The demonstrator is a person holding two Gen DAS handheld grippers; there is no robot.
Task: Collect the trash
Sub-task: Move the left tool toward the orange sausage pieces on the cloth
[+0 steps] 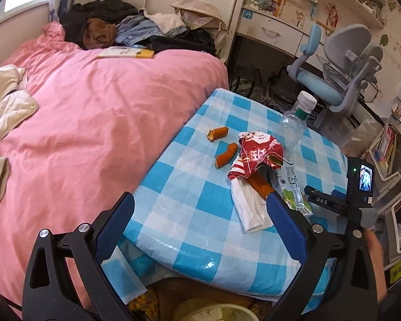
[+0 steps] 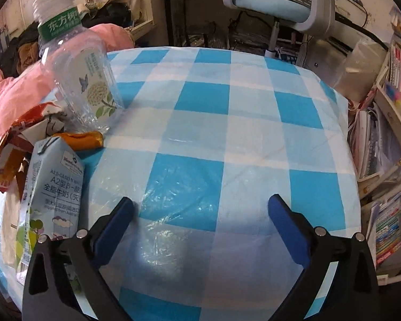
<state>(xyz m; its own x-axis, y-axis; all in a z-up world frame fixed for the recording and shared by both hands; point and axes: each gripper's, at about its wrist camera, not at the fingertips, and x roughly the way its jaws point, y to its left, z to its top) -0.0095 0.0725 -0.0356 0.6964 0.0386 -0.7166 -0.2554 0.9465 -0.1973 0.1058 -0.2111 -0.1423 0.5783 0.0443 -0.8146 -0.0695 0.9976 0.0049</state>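
Note:
On the blue-and-white checked table [image 1: 179, 187] lie two sausage pieces [image 1: 218, 133] [image 1: 226, 155], a crumpled red snack wrapper [image 1: 259, 155], a third sausage piece [image 1: 259, 184] on a white napkin [image 1: 250, 211], a milk carton [image 1: 291, 187] and a clear plastic bottle [image 1: 294, 125]. My left gripper [image 1: 200, 198] hovers open over the near edge, with nothing between its fingers. My right gripper [image 2: 201, 202] stands open over bare cloth. The milk carton [image 2: 50, 200] is just left of it, apart from its left finger. The bottle [image 2: 77, 75], the wrapper [image 2: 18, 139] and a sausage piece [image 2: 80, 139] are farther left.
A pale bin [image 1: 214, 313] sits below the table's near edge. A bed with a pink quilt [image 1: 93, 120], clothes and a book runs along the left. A blue desk chair [image 1: 334, 80] stands behind the table, and shelves of books [image 2: 387, 160] line the right.

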